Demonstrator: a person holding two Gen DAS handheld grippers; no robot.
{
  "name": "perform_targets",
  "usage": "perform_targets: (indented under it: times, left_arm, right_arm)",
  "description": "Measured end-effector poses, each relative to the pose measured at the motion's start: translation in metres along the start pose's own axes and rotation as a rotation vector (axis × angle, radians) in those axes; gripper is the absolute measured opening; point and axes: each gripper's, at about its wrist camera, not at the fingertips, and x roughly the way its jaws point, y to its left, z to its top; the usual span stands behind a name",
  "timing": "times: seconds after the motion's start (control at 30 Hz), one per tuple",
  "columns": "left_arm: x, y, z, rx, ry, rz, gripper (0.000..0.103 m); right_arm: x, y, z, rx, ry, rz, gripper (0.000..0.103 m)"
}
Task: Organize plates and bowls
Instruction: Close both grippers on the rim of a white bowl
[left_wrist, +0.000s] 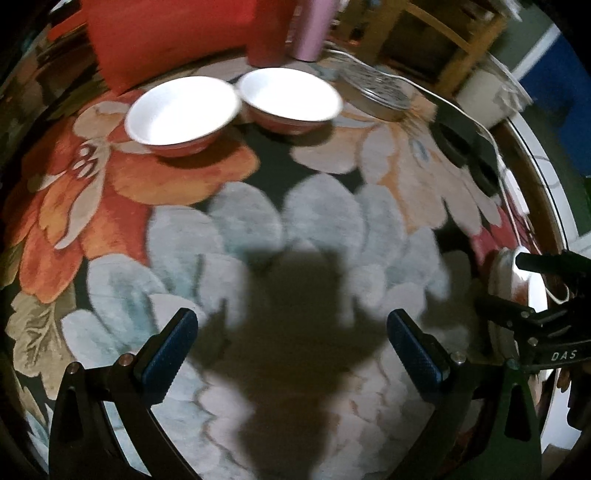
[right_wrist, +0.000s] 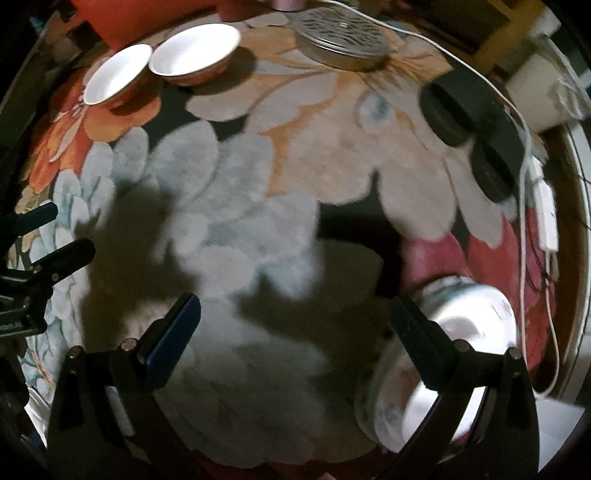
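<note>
left wrist: left gripper (left_wrist: 291, 343) spread wide, holding nothing, above floral tabletop (left_wrist: 314, 221); two white bowls (left_wrist: 183, 110) (left_wrist: 290, 96) side by side at far edge | right wrist: right gripper (right_wrist: 293, 328) wide apart, empty; stacked bowls (right_wrist: 476, 314) (blurred) just beside right finger.

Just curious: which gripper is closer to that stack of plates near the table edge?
Right. The right gripper hangs open right beside the plates, one finger overlapping them. The left gripper hovers open farther off, over the floral cloth.
</note>
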Motion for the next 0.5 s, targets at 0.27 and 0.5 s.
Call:
perform_targets:
  times: [0.27, 0.5]
  left_arm:
    - [-0.002, 0.056, 0.022, -0.126, -0.035, 0.045, 0.102]
    - [-0.019, 0.104, 0.051, -0.217, -0.100, 0.064, 0.102]
  right_arm:
    - [0.015, 0.035, 0.043, 0.008, -0.022, 0.146, 0.103]
    - [0.020, 0.076, 0.082, -0.008, -0.040, 0.287, 0.102]
